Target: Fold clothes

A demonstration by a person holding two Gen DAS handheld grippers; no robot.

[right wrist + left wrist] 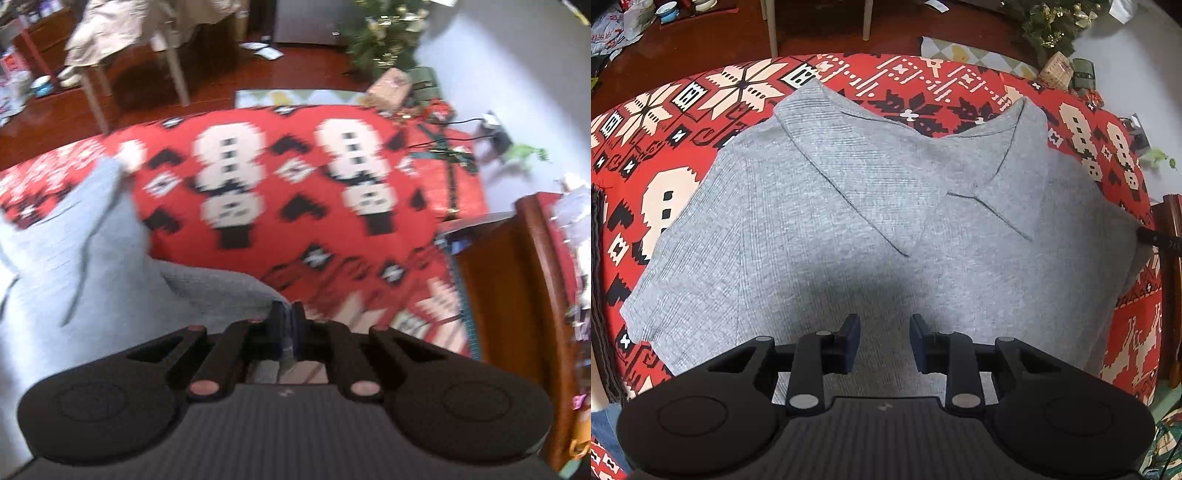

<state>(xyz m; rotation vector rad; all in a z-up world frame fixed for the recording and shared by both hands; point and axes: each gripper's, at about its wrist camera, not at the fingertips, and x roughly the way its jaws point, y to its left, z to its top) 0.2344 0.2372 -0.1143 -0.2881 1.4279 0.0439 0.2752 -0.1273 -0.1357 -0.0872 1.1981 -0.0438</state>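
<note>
The left gripper (884, 341) is hovering, jaws apart, over the grey polo shirt (849, 206); the right gripper (287, 328) is clamping the shirt's sleeve edge at three o'clock, over the red patterned cloth (295, 206).

Both wrist cameras look steeply down, close over the grey shirt (886, 206) and red patterned cloth (295, 192), which both views share.

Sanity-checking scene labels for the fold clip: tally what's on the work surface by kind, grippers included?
Grey ribbed collared shirts: 1, the grey ribbed collared shirt
Red patterned woven cloths under it: 1, the red patterned cloth
Black two-finger grippers: 2, the left gripper open over the shirt, the right gripper shut on the shirt's sleeve edge
Total: 4
</note>
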